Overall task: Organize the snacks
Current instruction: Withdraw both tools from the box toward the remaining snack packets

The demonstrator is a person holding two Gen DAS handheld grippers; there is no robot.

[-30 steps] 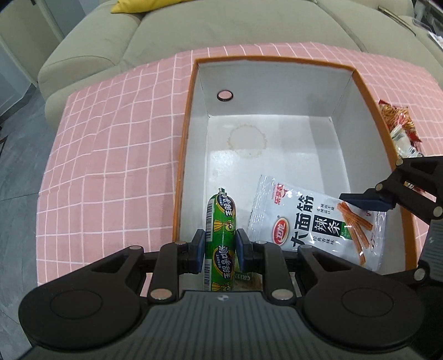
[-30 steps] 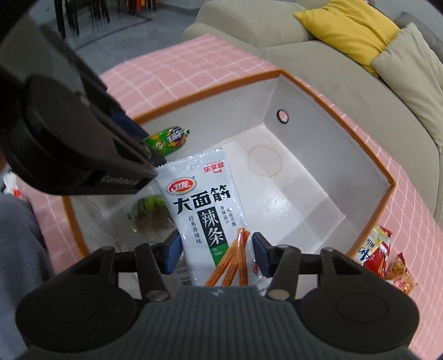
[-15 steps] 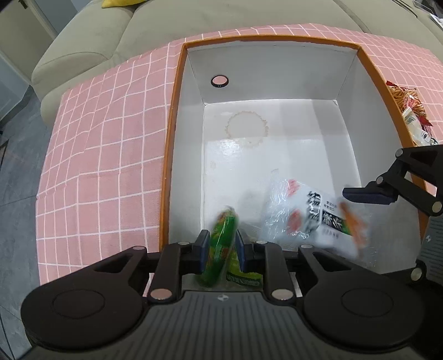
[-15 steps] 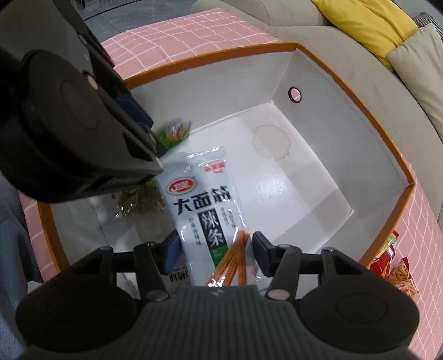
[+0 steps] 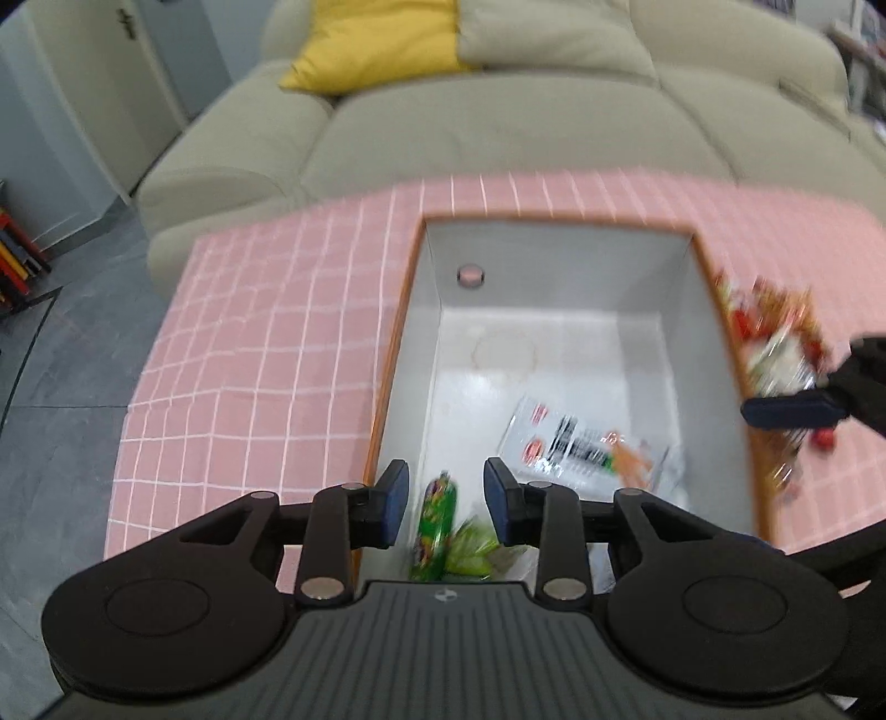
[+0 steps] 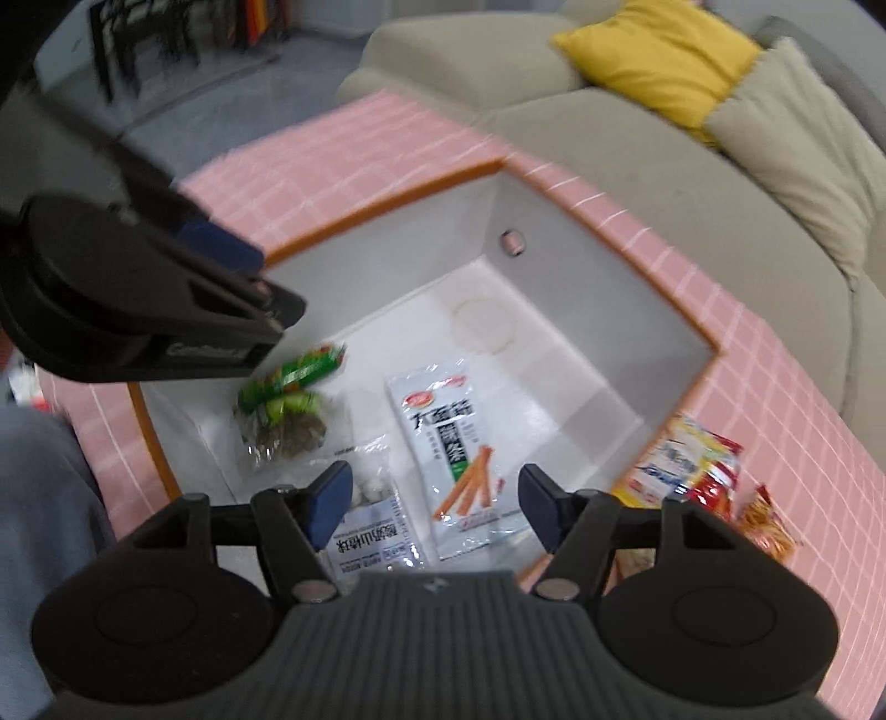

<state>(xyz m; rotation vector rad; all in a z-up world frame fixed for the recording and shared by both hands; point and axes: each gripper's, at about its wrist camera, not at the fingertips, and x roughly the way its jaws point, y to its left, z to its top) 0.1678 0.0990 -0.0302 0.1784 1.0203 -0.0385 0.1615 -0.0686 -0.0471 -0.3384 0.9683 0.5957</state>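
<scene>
A white box with an orange rim (image 5: pixel 554 221) (image 6: pixel 387 196) sits on the pink checked cloth. Inside lie a green sausage stick (image 5: pixel 437 523) (image 6: pixel 302 374), a white spicy-strip packet (image 5: pixel 587 454) (image 6: pixel 454 448), a clear bag of dark snacks (image 6: pixel 288 432) and a white packet (image 6: pixel 371 531). My left gripper (image 5: pixel 446 507) is open and empty above the sausage. My right gripper (image 6: pixel 434 501) is open and empty above the white packets.
Several red and yellow snack packets (image 5: pixel 775 343) (image 6: pixel 698 471) lie on the cloth (image 5: pixel 266 332) right of the box. A beige sofa (image 5: pixel 498 122) with a yellow cushion (image 6: pixel 659 50) stands behind the table.
Both grippers opened and let go: the sausage and the spicy-strip packet dropped to the box floor. Both grippers have lifted and pulled back.
</scene>
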